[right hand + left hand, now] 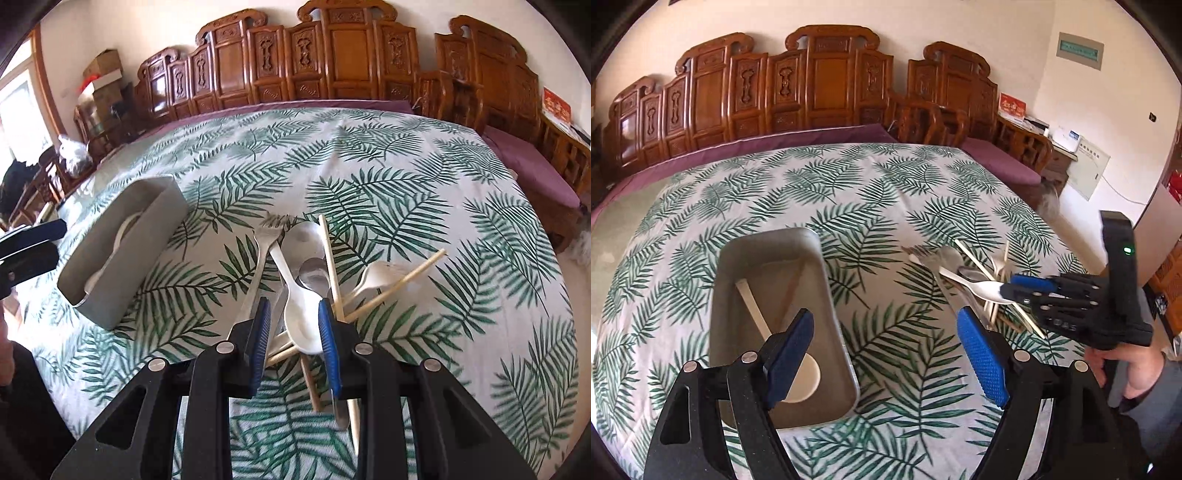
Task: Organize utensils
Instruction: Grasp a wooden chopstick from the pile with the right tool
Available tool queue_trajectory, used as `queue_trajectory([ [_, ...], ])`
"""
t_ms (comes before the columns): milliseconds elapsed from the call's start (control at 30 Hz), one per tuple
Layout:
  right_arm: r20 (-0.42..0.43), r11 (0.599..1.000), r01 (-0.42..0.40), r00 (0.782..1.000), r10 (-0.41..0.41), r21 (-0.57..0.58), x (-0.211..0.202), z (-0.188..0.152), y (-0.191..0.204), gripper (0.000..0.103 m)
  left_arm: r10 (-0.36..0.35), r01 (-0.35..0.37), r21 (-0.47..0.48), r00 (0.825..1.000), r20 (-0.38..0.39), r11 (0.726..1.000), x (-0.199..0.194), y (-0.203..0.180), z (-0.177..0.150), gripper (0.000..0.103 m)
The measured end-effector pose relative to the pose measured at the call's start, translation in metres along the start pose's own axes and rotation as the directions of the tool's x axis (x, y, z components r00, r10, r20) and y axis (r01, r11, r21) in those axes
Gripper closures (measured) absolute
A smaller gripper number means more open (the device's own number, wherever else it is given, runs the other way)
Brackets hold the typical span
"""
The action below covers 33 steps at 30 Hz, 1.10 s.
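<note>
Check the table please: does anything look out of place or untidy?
Yes. Beside the metal tray, a heap of utensils lies criss-crossed on the tablecloth: fork, white spoons and chopsticks overlapping at odd angles, not yet sorted.

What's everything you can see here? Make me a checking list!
Surface: table under a leaf-print cloth.
Job's things: grey tray holding a white spoon and a stick; loose pile of spoons, fork, chopsticks.
Clutter: nothing seen.
Grippers: left gripper open above the tray's edge; right gripper open, its fingers either side of a white spoon in the pile.
Cables: one wire on the wall.
Surroundings: carved wooden bench, purple cushion.
</note>
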State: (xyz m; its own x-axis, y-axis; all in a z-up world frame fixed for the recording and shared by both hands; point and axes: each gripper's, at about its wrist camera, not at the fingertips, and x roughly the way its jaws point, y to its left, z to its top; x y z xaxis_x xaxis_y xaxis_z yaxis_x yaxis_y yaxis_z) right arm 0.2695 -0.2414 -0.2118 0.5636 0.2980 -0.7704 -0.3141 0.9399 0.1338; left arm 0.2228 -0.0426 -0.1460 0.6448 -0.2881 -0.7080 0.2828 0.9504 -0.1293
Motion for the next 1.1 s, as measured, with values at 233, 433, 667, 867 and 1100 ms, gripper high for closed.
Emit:
queue_trajectory([
  [233, -0.005, 0.999, 0.013, 1.0, -0.013, -0.048, 0.012, 0.017, -0.003, 0.074, -0.004, 0.004, 0.013, 0.999, -0.032, 1.0, 0.021, -0.013, 0.0, 0.027],
  [433, -0.022, 0.999, 0.033, 0.999, -0.034, -0.029, 0.017, 0.015, -0.02, 0.074, 0.005, -0.003, 0.05, 0.999, -0.05, 0.999, 0.037, -0.026, -0.001, 0.027],
  [667, -0.046, 1.0, 0.012, 0.999, -0.013, -0.012, 0.038, 0.025, -0.03, 0.078, -0.004, 0.009, 0.068, 0.997, -0.075, 0.998, 0.053, -0.04, -0.004, 0.027],
  [867, -0.081, 0.999, -0.028, 0.996, 0.03, 0.022, 0.045, 0.026, -0.034, 0.096, -0.005, 0.014, 0.078, 0.993, -0.115, 0.997, 0.072, -0.049, -0.01, 0.027],
  [1100, -0.047, 0.997, -0.058, 0.997, 0.06, 0.052, 0.029, 0.028, -0.044, 0.097, -0.016, 0.026, 0.068, 0.99, -0.141, 0.997, 0.091, -0.057, -0.006, 0.032],
])
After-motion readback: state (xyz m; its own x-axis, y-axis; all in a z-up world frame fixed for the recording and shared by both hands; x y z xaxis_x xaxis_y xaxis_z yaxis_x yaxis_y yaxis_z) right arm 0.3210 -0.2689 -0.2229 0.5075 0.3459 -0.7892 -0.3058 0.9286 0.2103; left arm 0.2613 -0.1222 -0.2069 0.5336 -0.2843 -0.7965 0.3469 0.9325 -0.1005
